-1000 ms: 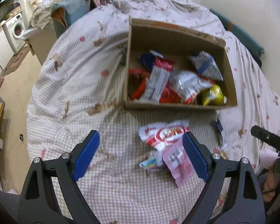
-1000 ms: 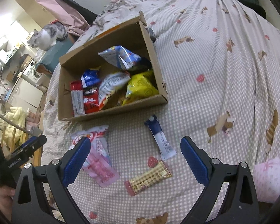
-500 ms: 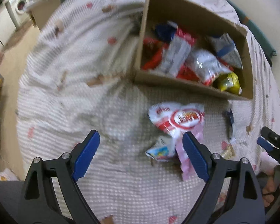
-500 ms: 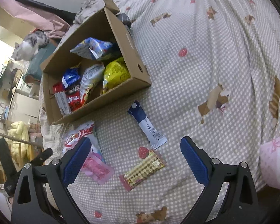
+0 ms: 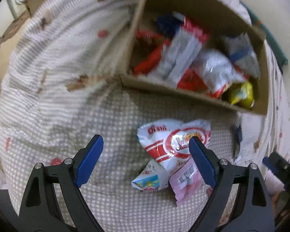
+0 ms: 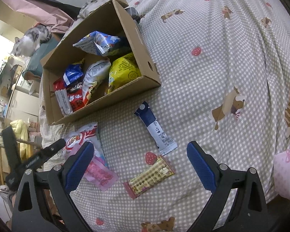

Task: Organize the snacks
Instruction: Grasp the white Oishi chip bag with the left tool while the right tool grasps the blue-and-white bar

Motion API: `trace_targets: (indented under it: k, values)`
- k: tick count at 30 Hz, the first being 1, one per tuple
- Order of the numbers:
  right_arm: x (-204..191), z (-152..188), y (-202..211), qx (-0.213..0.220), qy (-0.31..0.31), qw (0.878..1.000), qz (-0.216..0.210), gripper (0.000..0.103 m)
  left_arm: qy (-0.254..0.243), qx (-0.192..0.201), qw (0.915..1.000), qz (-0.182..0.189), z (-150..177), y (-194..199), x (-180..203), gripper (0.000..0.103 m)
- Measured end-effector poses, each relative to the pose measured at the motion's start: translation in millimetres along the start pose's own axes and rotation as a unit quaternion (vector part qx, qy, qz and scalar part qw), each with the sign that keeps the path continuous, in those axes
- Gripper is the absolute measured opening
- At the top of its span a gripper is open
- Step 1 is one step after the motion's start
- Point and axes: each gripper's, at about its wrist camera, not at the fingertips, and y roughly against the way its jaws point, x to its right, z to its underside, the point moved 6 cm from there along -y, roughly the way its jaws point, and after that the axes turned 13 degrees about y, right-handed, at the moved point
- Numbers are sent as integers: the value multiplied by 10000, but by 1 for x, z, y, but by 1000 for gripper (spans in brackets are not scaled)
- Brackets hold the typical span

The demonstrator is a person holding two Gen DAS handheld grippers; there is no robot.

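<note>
Checked bedspread (image 6: 212, 89) with strawberry and bear prints covering the bed, holding everything. Lying open on it, a cardboard box (image 6: 143, 52) carrying a yellow bag (image 6: 123, 71), a blue-and-white bag (image 6: 98, 42), red packets and other snacks. Resting outside, near the box's front wall: a red-and-white snack bag (image 5: 172, 141), overlapping a pink packet (image 5: 185, 181) and a small blue-and-yellow packet (image 5: 147, 181). Lying further along, apart from those, a blue-and-white stick pack (image 6: 155, 127) and, just beside its lower end, a yellow checked bar (image 6: 150, 176). Hovering over the red-and-white bag, left gripper (image 5: 146, 159), jaws gaping wide, gripping nothing. Hanging above the yellow bar, right gripper (image 6: 138, 165), jaws likewise spread wide and empty. Sitting beyond the bed, on a teal cushion, a grey-and-white cat (image 6: 31, 40).
</note>
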Motion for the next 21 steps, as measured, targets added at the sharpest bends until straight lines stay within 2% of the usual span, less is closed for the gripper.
trace_targets:
  k: [7,10,12,13,14,16,17,19,21]
  values:
    - [5,0,-1,-46,-49,10000,1,99,-244,-427,9979,414,19,-13,21,88]
    - [6,-1,-4,-88,-70,9999,16,99,-313,-626,9967,417,27,-21,24,88]
    - [7,-1,-5,-103,-87,9999,30,99,-259,-616,9969,423,25,-25,23,88]
    - [7,-2,-6,-111,-87,9999,37,99,-205,-673,9965,457,24,-30,23,85]
    - [8,-3,-8,-129,-88,9999,67,99,-151,-689,9962,503,21,-33,23,73]
    - [10,-5,-11,-153,-103,9998,107,99,-122,-839,9940,696,20,-37,28,58]
    - [13,-5,-13,-169,-140,9997,130,99,-136,-835,9942,668,20,-36,28,51]
    - [16,-5,-15,-192,-182,9995,158,99,-265,-750,9945,683,20,-30,32,41]
    - [20,-5,-16,-215,-205,9994,171,99,-324,-529,9956,709,15,-15,32,39]
